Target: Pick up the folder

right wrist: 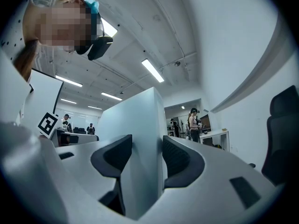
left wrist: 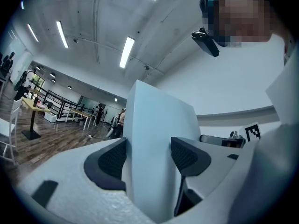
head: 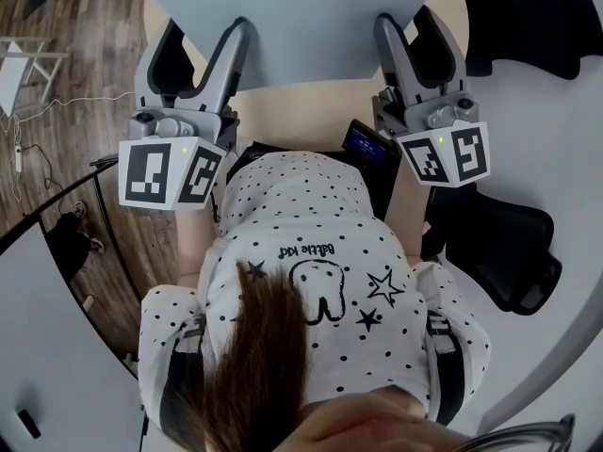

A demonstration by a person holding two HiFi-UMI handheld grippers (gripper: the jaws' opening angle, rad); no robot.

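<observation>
Only the head view takes in both tongs at once. The left tongs (head: 200, 45) sit at upper left and the right tongs (head: 415, 40) at upper right. Each reaches up the frame onto the near edge of the pale blue folder (head: 283, 17), which fills the top centre. That view also shows the wooden floor (head: 57, 73) at the left, two black chairs (head: 504, 252) at the right, and the person's dotted shirt (head: 311, 243) below.

The gripper views show the grip itself. In the left gripper view the folder (left wrist: 154, 125) rises as an upright slab from the bottom centre. The left tongs (left wrist: 149, 146) hold it, a dark pad (left wrist: 112, 160) against each face. Strip lights (left wrist: 126, 52) cross the ceiling, and a railing (left wrist: 56, 99) runs at the far left.

In the right gripper view the folder (right wrist: 133, 120) likewise stands between the right tongs (right wrist: 147, 146), which are set wide and clamped on its two faces. A person (right wrist: 193, 122) stands in the distance at the right.
</observation>
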